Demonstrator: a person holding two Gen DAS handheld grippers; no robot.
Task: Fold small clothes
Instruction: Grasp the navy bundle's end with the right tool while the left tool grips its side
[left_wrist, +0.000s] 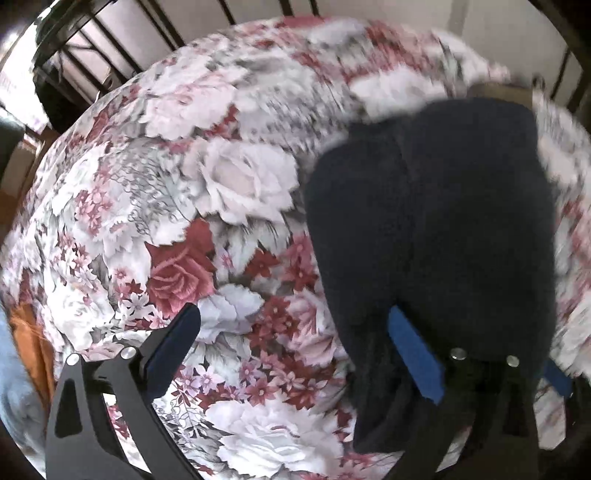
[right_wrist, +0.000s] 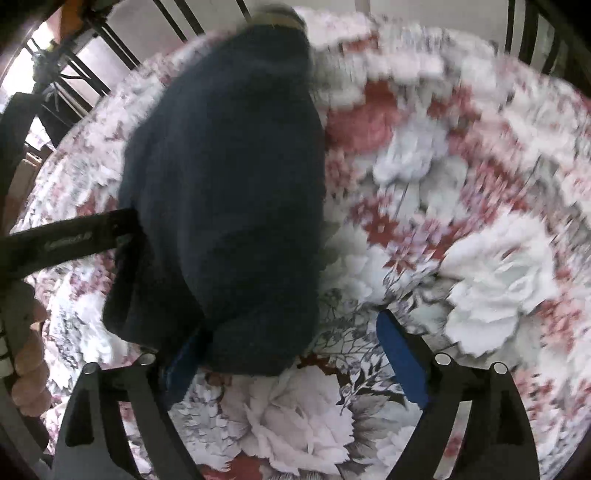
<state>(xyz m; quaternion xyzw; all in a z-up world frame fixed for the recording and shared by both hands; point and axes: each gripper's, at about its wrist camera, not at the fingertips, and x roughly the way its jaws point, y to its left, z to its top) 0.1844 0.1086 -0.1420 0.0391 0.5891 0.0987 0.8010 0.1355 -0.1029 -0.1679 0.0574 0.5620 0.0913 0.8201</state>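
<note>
A dark navy garment lies in a folded heap on the floral sheet, with a tan band at its far end. My left gripper is open wide above the sheet; its right finger rests at the garment's near left edge, and the left finger is over bare sheet. In the right wrist view the garment fills the left half. My right gripper is open too. Its left finger is partly tucked under the garment's near edge, its right finger over the sheet. Neither gripper pinches the cloth.
Dark metal bed rails run along the far side of the bed. An orange cloth shows at the left edge. In the right wrist view, the left gripper's black arm reaches in from the left, with a person's fingers below it.
</note>
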